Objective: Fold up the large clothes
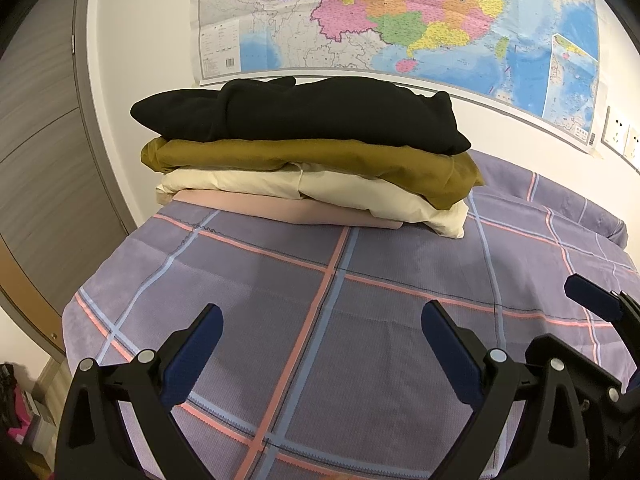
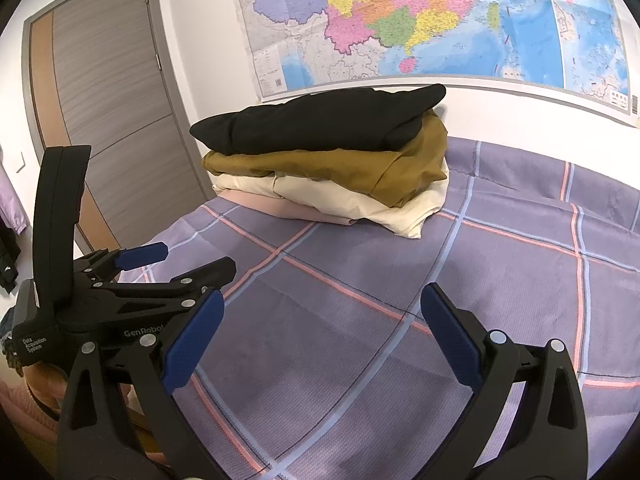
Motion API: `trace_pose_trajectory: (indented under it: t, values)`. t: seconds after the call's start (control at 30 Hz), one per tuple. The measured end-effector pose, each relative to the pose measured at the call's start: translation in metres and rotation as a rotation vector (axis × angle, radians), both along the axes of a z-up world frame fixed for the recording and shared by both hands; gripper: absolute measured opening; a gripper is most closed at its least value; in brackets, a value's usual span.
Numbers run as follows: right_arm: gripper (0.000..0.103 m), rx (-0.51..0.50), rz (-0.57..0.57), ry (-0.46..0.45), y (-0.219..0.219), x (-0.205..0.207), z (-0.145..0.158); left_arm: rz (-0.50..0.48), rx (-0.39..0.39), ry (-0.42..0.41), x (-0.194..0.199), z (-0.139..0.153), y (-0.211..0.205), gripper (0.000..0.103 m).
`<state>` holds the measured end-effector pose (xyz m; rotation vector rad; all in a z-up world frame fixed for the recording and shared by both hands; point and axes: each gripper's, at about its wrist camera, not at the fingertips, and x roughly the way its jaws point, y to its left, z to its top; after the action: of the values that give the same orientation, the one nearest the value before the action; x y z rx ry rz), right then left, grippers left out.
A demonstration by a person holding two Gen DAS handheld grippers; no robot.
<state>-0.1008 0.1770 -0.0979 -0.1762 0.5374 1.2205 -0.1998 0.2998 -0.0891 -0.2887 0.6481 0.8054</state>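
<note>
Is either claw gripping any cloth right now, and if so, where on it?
No. The left claw and right claw are both open and empty over the bedspread. The folded stack lies untouched near the wall.

At frame centre, a stack of folded clothes point(image 1: 308, 152), black on top, sits on the plaid bedspread point(image 1: 280, 300) beyond the left gripper's point(image 1: 322, 332) spread fingers.

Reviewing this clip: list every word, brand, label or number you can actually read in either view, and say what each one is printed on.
"GenRobo", cut off by a finger: on the left gripper body, right wrist view.
"Data Acquisition System": on the same gripper body.
Wall map: place names, legend and barcode are too small to read in either view.
Folded clothes stack, bedspread, right gripper: no text visible.
</note>
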Motion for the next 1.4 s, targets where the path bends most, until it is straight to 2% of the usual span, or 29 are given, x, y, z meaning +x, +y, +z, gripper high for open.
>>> trace_pose_trajectory:
  t: [0.8,1.2,1.4]
  values:
    - [0.097,0.02,-0.002,-0.013,-0.008,-0.016,0.003,0.012,0.006,-0.028,-0.016,0.0,-0.013,0.096]
    - [0.097,0.043,-0.001,-0.035,-0.019,-0.024,0.008,0.012,0.053,-0.078,-0.023,0.011,-0.023,0.096]
    - [0.097,0.05,-0.01,-0.031,-0.028,-0.023,0.01,0.009,-0.006,-0.07,-0.02,0.009,-0.023,0.096]
